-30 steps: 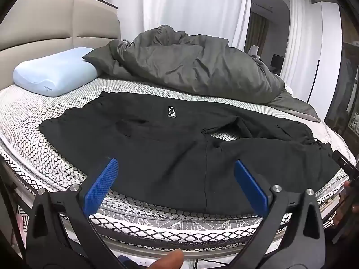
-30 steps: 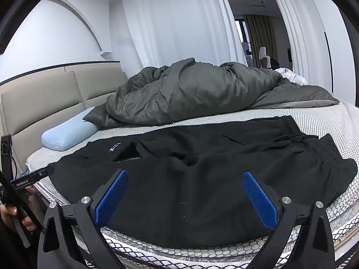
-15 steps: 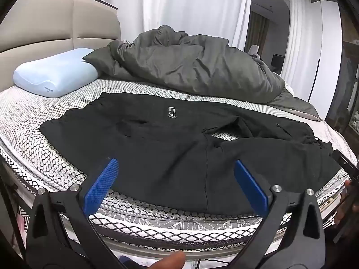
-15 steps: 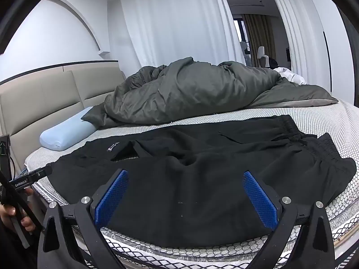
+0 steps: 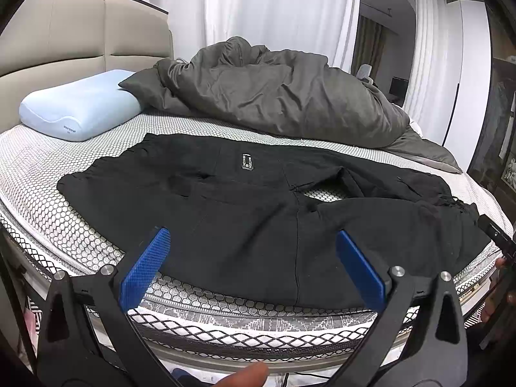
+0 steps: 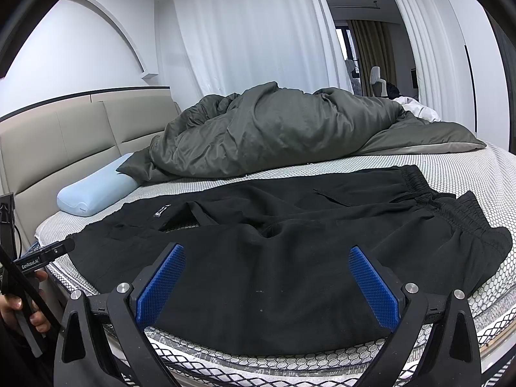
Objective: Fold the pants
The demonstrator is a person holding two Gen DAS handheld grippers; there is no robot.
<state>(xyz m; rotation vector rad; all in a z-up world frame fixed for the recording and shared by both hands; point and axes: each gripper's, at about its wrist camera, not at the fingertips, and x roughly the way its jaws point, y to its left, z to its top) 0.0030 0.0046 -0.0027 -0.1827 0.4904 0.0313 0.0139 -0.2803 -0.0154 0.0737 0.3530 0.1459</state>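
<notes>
Black pants point(image 5: 251, 216) lie spread across the near side of the bed, legs to the left, elastic waistband at the right point(image 6: 451, 206). A small label point(image 5: 246, 163) shows on the far leg. A gap of mattress shows between the legs. My left gripper point(image 5: 254, 264) is open and empty, just off the bed's near edge over the pants' middle. My right gripper point(image 6: 267, 277) is open and empty, over the near leg toward the waistband. The pants also fill the right wrist view point(image 6: 290, 258).
A crumpled dark grey duvet point(image 5: 283, 96) lies behind the pants. A light blue pillow point(image 5: 77, 109) sits at the far left by the beige headboard point(image 5: 80, 32). The mattress point(image 5: 38, 174) has a honeycomb cover. White curtains hang behind.
Both grippers have barely shifted; the views drift slightly. The pants have not moved and both grippers stay open.
</notes>
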